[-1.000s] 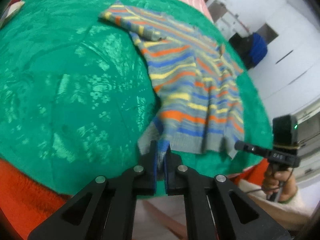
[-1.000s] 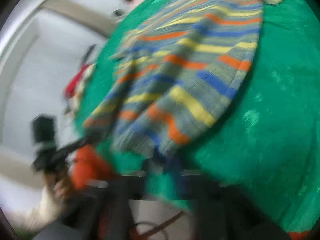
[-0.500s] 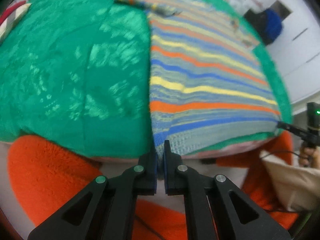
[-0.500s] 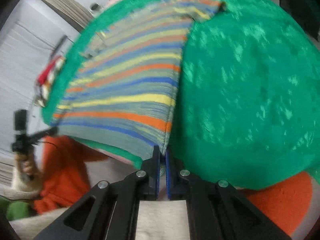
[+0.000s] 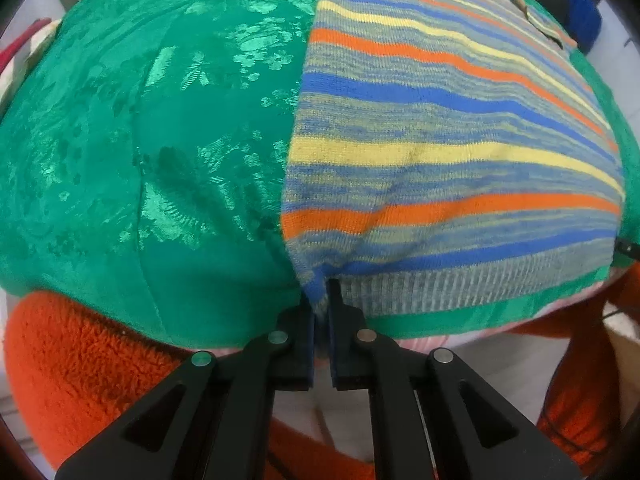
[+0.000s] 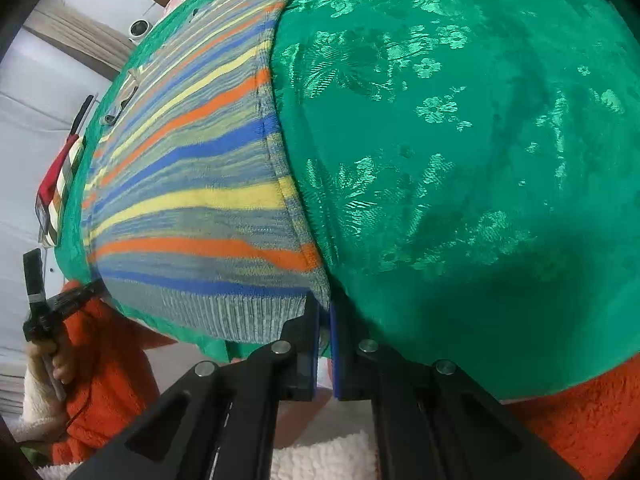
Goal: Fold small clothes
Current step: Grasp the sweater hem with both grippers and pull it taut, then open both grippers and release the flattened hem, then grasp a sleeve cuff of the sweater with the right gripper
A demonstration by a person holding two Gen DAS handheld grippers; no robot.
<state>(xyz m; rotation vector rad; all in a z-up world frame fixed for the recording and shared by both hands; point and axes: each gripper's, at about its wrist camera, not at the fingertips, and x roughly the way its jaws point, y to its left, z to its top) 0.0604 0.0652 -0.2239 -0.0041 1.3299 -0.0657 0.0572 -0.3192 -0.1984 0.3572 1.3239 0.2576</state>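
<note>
Both hem corners pinched: left hand-held gripper [image 5: 321,300], right hand-held gripper [image 6: 325,312]; striped sweater [image 5: 440,140] flat on surface [image 5: 160,140], no fold yet.

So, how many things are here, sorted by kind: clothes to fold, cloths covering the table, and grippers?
Clothes to fold: 1, the striped sweater
Table cloths: 1, the green cloth
Grippers: 2, the left gripper and the right gripper, each pinching a hem corner
Total: 4
</note>
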